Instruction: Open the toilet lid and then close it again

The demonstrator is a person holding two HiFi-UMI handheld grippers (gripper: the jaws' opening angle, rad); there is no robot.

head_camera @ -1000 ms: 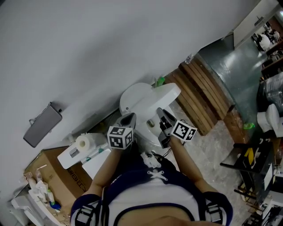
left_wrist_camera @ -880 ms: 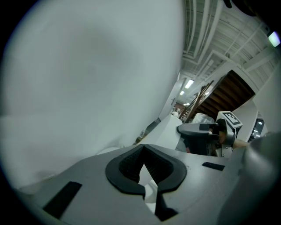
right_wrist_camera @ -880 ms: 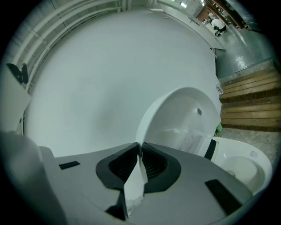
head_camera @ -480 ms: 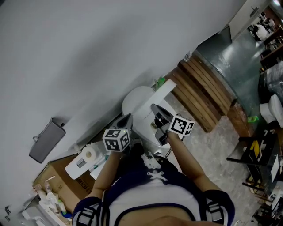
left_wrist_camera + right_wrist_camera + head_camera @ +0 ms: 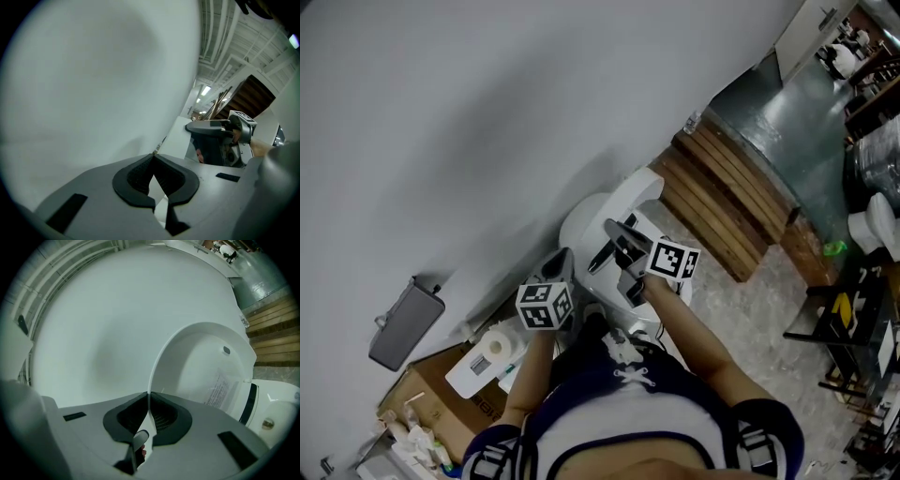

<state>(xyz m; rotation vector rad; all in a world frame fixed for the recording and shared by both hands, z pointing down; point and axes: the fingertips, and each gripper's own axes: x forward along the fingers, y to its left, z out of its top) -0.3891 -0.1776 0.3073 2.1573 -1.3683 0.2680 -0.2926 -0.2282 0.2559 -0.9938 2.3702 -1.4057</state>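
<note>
Jaws of the right gripper [image 5: 148,397] have just been closing, and now they pinch the thin rim of the white oval plastic toilet lid [image 5: 201,357]. A second ago, in the head view, the lid lay lower and showed as a wide white slab. Now it stands much more on end and looks like a thin strip from above. The right gripper has gone toward the grey wall [image 5: 469,112] with it. The left gripper [image 5: 153,157] has moved along too.

The lid's rim runs straight down between the right jaws, right at their tips. The rest of the lid curves up and away to the right of them. The left jaws are pressed together at the tips and hold nothing. They are beside the toilet, apart from the lid.

The lid is smooth and shiny. Its hollow inner side shows in the right gripper view. That side has a small grey bump near the top and a pale sticker with print too small to read. At its far end the lid meets the white toilet body [image 5: 281,397]. Past the toilet lie brown wooden planks [image 5: 722,197]. At the person's left, a white paper roll [image 5: 495,345] sits near a brown cardboard box [image 5: 431,398].
</note>
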